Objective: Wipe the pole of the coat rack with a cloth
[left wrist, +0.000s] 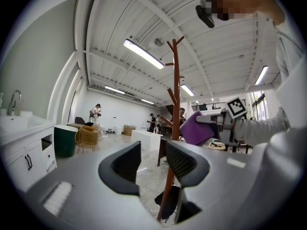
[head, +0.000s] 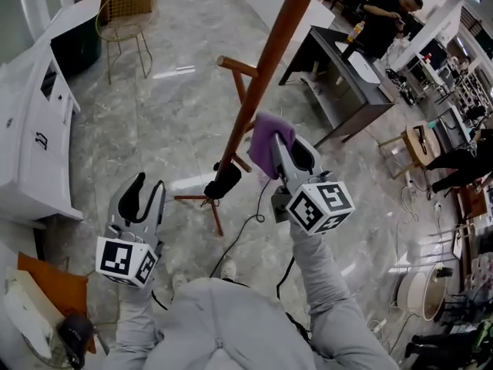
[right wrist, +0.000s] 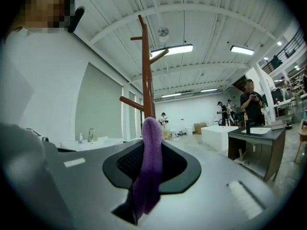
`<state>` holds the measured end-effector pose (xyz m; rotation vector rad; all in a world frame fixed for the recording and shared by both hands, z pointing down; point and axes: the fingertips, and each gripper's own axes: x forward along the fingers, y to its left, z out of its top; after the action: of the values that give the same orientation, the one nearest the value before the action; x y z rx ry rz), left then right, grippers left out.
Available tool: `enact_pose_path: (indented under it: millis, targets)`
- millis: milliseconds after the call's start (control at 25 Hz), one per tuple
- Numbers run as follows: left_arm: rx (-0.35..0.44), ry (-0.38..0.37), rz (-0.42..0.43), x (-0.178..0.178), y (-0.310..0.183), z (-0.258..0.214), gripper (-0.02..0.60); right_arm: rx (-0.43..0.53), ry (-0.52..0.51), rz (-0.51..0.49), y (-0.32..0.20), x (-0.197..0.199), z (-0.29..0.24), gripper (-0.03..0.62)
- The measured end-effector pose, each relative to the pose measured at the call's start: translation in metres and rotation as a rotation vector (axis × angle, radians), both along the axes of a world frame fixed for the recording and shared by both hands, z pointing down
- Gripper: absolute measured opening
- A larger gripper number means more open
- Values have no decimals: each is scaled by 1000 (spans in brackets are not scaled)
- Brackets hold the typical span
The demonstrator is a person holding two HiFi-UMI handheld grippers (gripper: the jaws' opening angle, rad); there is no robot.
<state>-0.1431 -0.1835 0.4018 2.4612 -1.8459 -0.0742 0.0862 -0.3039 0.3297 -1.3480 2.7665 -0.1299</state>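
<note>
— Where is the cloth (right wrist: 151, 162) held?

— It is pinched in the right gripper (head: 289, 154), whose jaws are closed flat upon it. In the right gripper view a purple fold is seen standing up between them and hanging out below.

— And the pole (head: 266, 72) of the coat rack (left wrist: 175, 80)?

— It is found straight ahead of those jaws and a little to their left, standing upright. In the head view the cloth's edge is seen just beside the wood, about midway up the pole. Whether contact is made cannot quite be settled, since the fold hides the meeting line.

— Which gripper is nearer?

— The right one, plainly. The left gripper (head: 146, 196) is held lower and well apart from the pole. Its jaws are moderately parted and nothing is held between them. Beyond the gap, only the pole's lower part and a dark object (head: 227, 180) hung low on it are seen.

— What is the coming move judged to turn on?

— On the pole's long axis. Since it runs vertically, the cloth is probably to be pressed leftward against it and then drawn along it, up or down. The pegs (head: 235, 65) are to be reckoned with, as a stroke may be interrupted where one juts out.
</note>
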Motion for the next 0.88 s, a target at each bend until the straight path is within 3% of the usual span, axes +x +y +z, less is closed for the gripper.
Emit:
enact_pose_path:
  millis: [120, 280, 480, 880]
  targets:
    - [-9, 5, -28, -7, 1, 4, 170, -19, 24, -24, -21, -8, 1, 67]
    - [-20, 4, -56, -13, 2, 7, 170, -126, 44, -107, -42, -23, 18, 67]
    - [-32, 14, -78, -15, 0, 14, 170, -209, 150, -95, -73, -27, 57, 67]
    - [-40, 17, -72, -11, -8, 17, 170, -156, 277, -15, -98, -13, 69, 67]
